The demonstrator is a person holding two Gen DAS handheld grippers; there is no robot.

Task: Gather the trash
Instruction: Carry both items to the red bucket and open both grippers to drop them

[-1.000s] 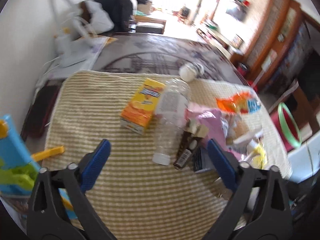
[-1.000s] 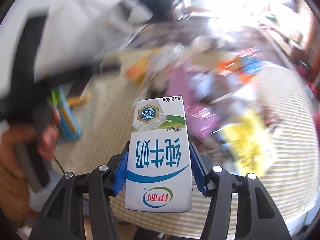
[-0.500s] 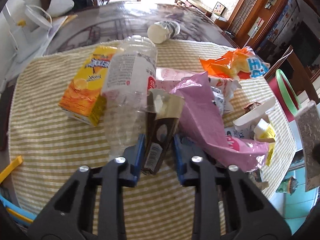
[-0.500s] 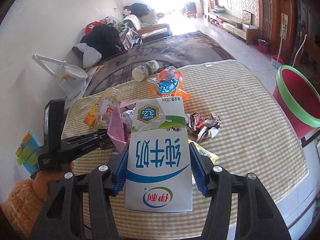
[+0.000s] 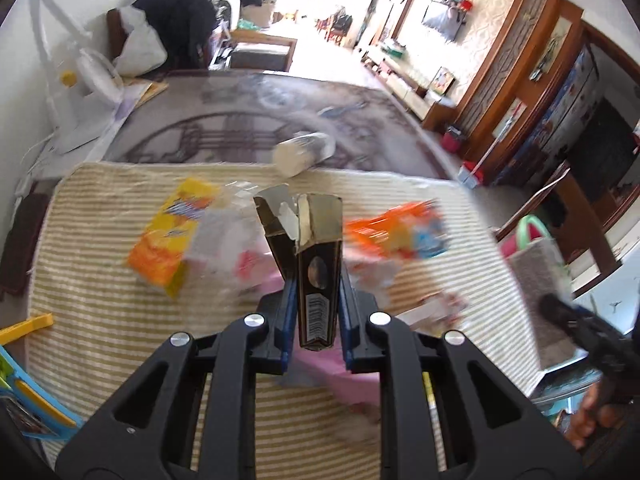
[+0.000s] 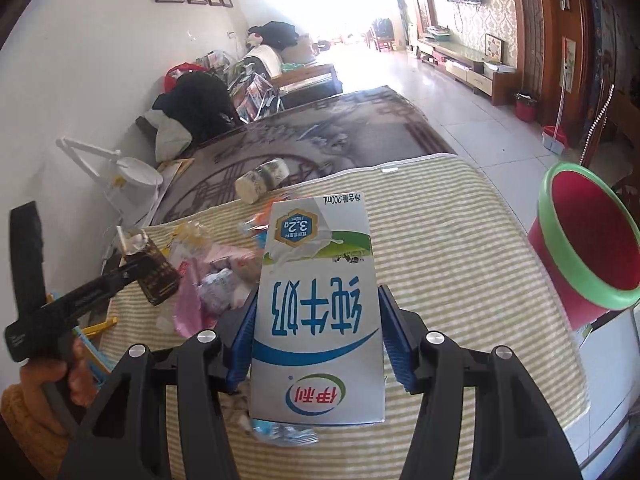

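My left gripper (image 5: 314, 312) is shut on a dark brown and gold carton (image 5: 316, 264) with a torn-open top, held above the striped cloth (image 5: 100, 320). It also shows in the right wrist view (image 6: 156, 276). My right gripper (image 6: 316, 336) is shut on a white milk carton (image 6: 316, 312), held upside down over the cloth. The red bin with a green rim (image 6: 588, 240) stands at the table's right edge. A yellow-orange juice box (image 5: 168, 236), an orange snack bag (image 5: 396, 232) and a pink bag (image 6: 188, 304) lie on the cloth.
A toppled paper cup (image 5: 302, 152) lies at the cloth's far edge on the dark table (image 5: 224, 128). A white lamp (image 6: 132, 176) stands at the far left. Blue and yellow toys (image 5: 24, 380) sit at the near left. Crumpled wrappers (image 6: 276, 428) lie under the milk carton.
My left gripper closed on the brown carton, then lifted it clear of the trash pile. My right gripper still holds the milk carton and has swung towards the red bin.
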